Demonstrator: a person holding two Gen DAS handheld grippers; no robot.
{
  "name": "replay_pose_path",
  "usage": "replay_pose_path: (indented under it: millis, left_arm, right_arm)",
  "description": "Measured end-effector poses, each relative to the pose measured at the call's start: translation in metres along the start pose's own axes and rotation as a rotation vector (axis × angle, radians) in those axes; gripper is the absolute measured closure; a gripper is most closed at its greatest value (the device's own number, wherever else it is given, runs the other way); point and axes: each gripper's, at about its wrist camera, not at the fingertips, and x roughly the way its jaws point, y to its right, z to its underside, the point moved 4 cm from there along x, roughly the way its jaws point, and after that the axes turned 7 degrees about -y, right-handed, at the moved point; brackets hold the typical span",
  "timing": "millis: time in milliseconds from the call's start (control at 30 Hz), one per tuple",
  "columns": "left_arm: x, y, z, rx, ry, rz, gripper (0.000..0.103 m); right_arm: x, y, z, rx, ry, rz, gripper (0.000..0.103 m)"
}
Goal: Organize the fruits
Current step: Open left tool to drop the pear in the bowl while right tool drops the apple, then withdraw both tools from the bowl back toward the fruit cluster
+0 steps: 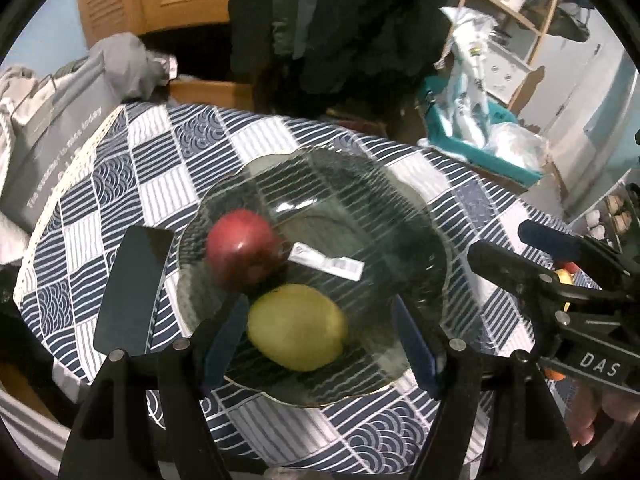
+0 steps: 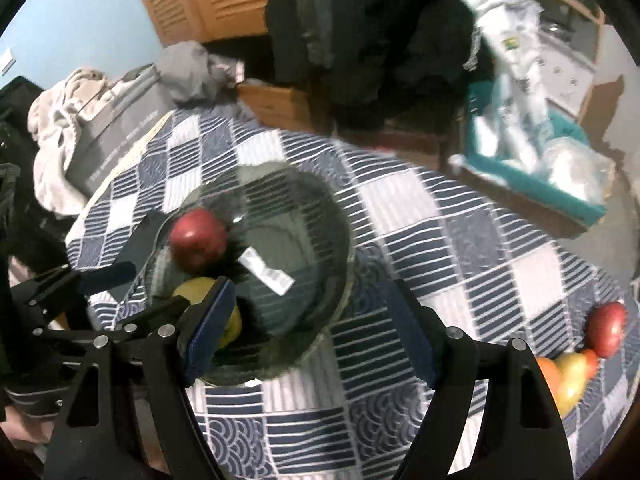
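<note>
Grippers: your left gripper (image 1: 320, 340) and right gripper (image 2: 310, 330) gape, empty | step: lemon (image 1: 297, 327) bowled | next: fetch red apple (image 2: 606, 329)

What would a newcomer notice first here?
The glass bowl in the middle of the checked cloth, holding a red apple and a yellow fruit beside a white label. Next, the loose fruits at the cloth's right edge. A dark phone lies just left of the bowl.
</note>
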Motion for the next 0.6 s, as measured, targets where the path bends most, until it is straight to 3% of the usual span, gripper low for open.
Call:
replay_pose_path:
  millis: [600]
  left_arm:
    - [-0.054,0.074,-0.007,0.119,0.121,0.100,0.023]
  right_arm:
    - [-0.094,0.063,0.025,0.107,0.141,0.188,0.024]
